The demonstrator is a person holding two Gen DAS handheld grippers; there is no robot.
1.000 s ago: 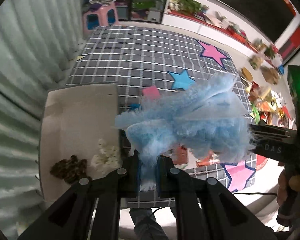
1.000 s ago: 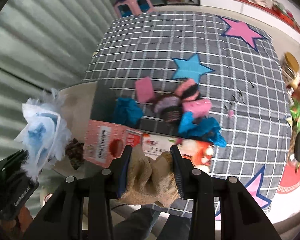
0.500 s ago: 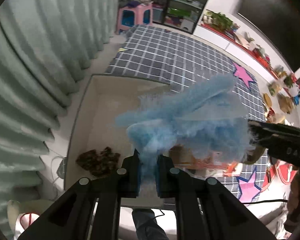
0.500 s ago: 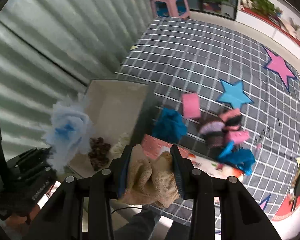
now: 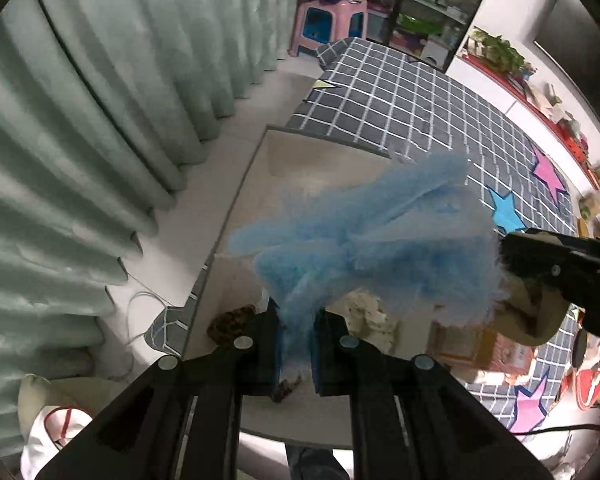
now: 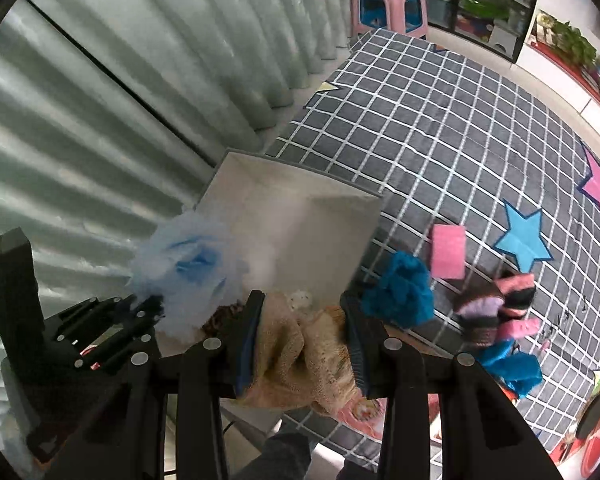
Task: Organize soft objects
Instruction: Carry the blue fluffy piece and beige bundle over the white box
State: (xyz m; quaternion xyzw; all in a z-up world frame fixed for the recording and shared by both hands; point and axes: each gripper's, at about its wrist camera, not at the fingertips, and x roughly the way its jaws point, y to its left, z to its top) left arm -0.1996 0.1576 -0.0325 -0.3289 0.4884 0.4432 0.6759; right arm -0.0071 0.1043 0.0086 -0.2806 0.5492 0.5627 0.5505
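From the left wrist, the left gripper (image 5: 296, 344) has its jaws squeezed almost together on a thin tuft of the blue mesh bath pouf (image 5: 376, 248), which fans out above the pale storage box (image 5: 236, 216). It looks nearly weightless and springy; that narrow pinched strand seems a fair hold, though the slick netting might slide through if it catches on the box wall. At the bottom of the box lie a brown speckled soft item (image 5: 230, 320) and a cream fluffy one (image 5: 370, 314). The right gripper (image 5: 516, 258) reaches in from the side with something tan.

From the right wrist, the right gripper (image 6: 304, 340) is partly closed on a bunched tan knitted cloth (image 6: 300, 356), gripped through the middle of the wad. It is limp and light, so the loose ends will sag, and a central hold suits it. It hangs at the near edge of the box (image 6: 292, 184). On the checked mat (image 6: 440, 120) a teal yarn ball (image 6: 400, 292), a pink sponge (image 6: 448, 250) and striped knitwear (image 6: 496, 304) are still outside.
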